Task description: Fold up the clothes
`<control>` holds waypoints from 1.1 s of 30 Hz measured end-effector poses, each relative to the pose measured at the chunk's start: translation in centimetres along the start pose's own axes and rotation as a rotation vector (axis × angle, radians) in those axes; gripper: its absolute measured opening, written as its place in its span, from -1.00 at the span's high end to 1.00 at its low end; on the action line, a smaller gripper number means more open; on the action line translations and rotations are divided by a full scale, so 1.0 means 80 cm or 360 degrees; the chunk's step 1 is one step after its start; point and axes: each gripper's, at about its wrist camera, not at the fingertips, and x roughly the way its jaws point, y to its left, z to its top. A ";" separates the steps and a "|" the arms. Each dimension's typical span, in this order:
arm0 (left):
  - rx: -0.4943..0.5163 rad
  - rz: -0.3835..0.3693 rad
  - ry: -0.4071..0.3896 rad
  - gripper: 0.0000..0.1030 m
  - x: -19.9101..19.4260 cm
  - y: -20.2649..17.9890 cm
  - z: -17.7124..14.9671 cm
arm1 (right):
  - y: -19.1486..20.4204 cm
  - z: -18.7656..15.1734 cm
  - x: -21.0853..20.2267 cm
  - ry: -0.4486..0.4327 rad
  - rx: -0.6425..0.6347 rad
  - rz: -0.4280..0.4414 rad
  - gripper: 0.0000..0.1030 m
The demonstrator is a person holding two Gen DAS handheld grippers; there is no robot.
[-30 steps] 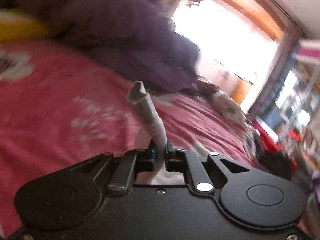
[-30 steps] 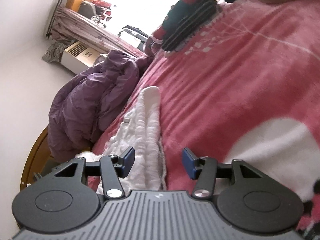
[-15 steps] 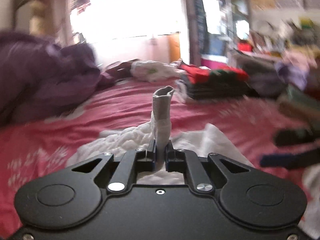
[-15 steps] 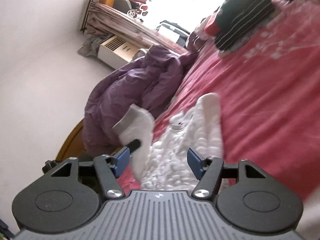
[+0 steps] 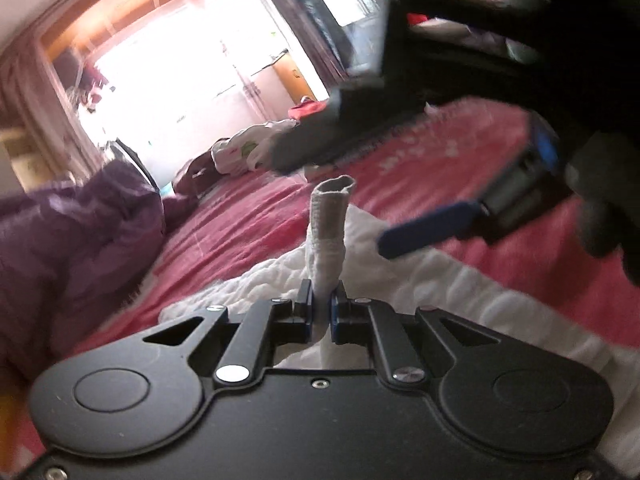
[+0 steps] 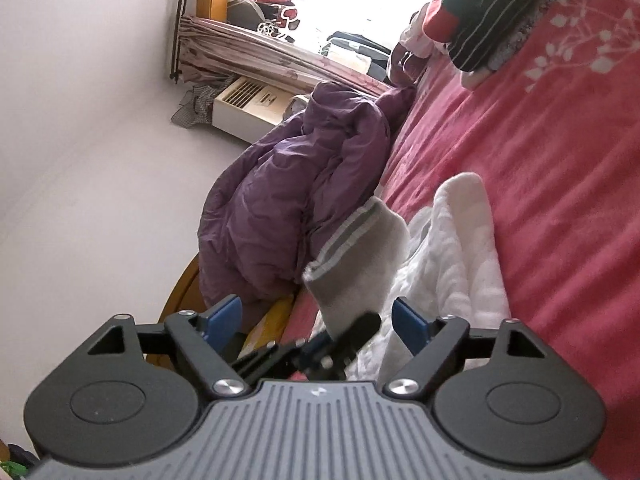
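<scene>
Since a second ago, both my hands have come close together, and the cuff (image 6: 362, 248) now sits between my right gripper's (image 6: 318, 318) blue fingers (image 6: 408, 326). Those jaws are opening, and they do not touch the cuff. My left gripper (image 5: 320, 306) is pressed tight on the cuff of a white top (image 5: 400, 276). The cuff sticks up. The rest of the top lies on the pink bed (image 6: 540, 180), beside a purple coat (image 6: 304, 188). Folded clothes (image 6: 492, 8) sit far off.
</scene>
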 end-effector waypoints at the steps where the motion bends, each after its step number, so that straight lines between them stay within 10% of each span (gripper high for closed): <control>1: 0.0041 0.0010 -0.0005 0.89 0.000 -0.005 -0.001 | 0.000 0.001 0.002 -0.0001 -0.0006 -0.0015 -0.59; 7: 0.0208 0.0041 -0.0041 0.88 -0.002 -0.028 -0.005 | 0.002 0.003 0.010 0.0025 -0.0028 -0.0152 -0.41; 12: 0.0174 0.0046 -0.0051 0.82 -0.005 -0.022 -0.006 | -0.002 0.004 0.005 0.0000 -0.0037 -0.0182 0.36; 14: 0.0136 0.0024 -0.0054 0.47 -0.017 -0.014 -0.009 | -0.004 0.004 0.005 -0.0010 -0.0047 -0.0173 0.58; 16: 0.0013 0.0022 -0.0036 0.08 -0.038 0.001 -0.013 | -0.003 0.006 0.008 -0.0025 -0.0057 -0.0167 0.75; 28: -0.1017 0.0167 0.0479 -0.06 -0.167 0.104 -0.131 | 0.015 0.047 0.030 -0.0042 -0.0138 -0.0010 0.82; 33: -0.1201 0.0118 0.0580 -0.04 -0.172 0.088 -0.151 | 0.013 0.062 0.033 -0.0069 -0.0111 0.0048 0.82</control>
